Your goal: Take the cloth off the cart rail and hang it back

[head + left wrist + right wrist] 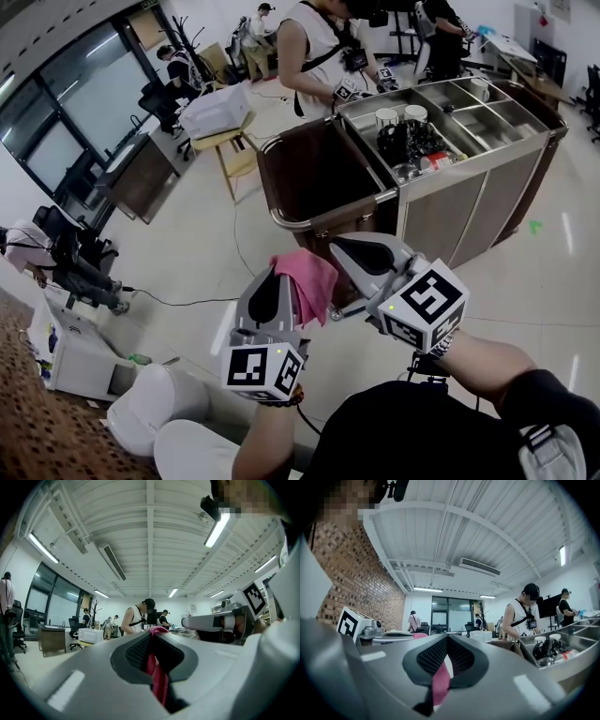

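Pale floor [202,248] is seen around the brown cart [319,178]. Short of its rail [305,228], a crumpled pink cloth [307,281] is held aloft. It is stretched sideways between left gripper [270,286] and right gripper [361,255], with both pairs of fingers [251,302] pinched on it.

Two white cups [386,117] side by side; white box [216,109] atop wooden stool [228,142].

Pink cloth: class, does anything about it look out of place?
Yes. The pink cloth is off the cart rail, bunched in mid-air between the left gripper and right gripper, both clamped on it.
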Demonstrator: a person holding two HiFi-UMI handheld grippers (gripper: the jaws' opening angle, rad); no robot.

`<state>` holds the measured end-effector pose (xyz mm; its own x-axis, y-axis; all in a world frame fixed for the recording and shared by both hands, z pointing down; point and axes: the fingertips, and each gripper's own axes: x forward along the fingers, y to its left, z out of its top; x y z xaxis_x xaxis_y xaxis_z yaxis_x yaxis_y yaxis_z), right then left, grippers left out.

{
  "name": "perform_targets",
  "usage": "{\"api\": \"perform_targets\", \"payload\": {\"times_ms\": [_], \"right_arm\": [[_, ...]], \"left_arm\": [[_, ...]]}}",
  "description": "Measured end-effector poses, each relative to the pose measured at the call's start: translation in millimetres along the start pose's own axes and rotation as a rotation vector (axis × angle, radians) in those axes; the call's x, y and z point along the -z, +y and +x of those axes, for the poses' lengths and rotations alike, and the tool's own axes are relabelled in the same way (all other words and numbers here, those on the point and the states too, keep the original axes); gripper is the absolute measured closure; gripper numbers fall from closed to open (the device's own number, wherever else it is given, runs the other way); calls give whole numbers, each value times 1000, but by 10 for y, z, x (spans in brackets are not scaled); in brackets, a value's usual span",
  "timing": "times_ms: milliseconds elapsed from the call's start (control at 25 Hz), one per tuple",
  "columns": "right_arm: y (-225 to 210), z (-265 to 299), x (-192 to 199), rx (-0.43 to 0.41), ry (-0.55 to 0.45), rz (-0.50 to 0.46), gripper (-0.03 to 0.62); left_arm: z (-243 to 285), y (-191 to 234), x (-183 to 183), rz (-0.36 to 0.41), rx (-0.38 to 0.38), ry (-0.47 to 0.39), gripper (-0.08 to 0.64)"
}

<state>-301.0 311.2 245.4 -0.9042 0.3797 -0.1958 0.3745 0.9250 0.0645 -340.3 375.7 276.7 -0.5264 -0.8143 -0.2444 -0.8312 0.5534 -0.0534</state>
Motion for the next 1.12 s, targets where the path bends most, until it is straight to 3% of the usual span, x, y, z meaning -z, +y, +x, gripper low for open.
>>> {"api": "perform_targets", "payload": {"times_ms": [560,1120], "right_arm": [[111,61,3,44,0,-12,592],[297,-67,-112,157,21,-43,592]], "left_arm": [[-40,55,-33,4,50,-6,546],[-120,-67,-142,-20,179,-7,546]]}}
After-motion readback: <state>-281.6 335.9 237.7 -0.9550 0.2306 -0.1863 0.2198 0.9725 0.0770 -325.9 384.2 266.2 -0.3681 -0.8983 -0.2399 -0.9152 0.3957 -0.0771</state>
